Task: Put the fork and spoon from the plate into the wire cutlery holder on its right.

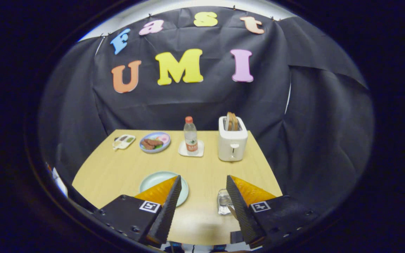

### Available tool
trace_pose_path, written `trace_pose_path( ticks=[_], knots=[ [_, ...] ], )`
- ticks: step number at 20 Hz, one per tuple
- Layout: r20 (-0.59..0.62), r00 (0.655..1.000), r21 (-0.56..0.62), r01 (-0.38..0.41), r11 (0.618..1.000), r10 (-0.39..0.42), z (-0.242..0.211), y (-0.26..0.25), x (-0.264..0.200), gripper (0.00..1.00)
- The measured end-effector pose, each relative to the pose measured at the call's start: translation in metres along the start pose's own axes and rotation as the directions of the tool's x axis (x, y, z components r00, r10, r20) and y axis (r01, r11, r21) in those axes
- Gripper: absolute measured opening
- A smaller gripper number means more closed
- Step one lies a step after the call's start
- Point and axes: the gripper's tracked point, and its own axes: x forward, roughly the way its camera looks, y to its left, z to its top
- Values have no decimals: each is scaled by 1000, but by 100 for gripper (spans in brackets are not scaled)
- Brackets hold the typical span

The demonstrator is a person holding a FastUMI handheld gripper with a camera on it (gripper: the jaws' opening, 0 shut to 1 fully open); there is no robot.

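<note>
- Plate (pixel 153 179), pale green, lies on the counter (pixel 202 165) under the left finger; no cutlery is visible on its bare part.
- Gripper (pixel 202 186) hangs wide open, holding nothing.
- Holder (pixel 224 202) stands by the right finger, partly hidden.
- Beyond: food dish (pixel 155 142), bottle (pixel 190 135), toaster (pixel 233 138).

My gripper (pixel 203 182) hangs level and pointing forward, its two fingers spread wide apart, gripping nothing.
</note>
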Motion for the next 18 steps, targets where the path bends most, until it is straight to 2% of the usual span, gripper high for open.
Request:
trace_pose_path(
  ticks=[2,5,8,12,18],
  knots=[
    [90,996,-11,-20,1000,21,32,19,-19,83],
    [259,966,-36,19,999,-9,83,29,-48,97],
    [408,913,-53,44,998,-18,120,39,-84,96],
    [465,885,-22,28,999,-14,139,49,-115,96],
    [509,861,-54,41,998,-8,152,52,-135,96]
  ],
)
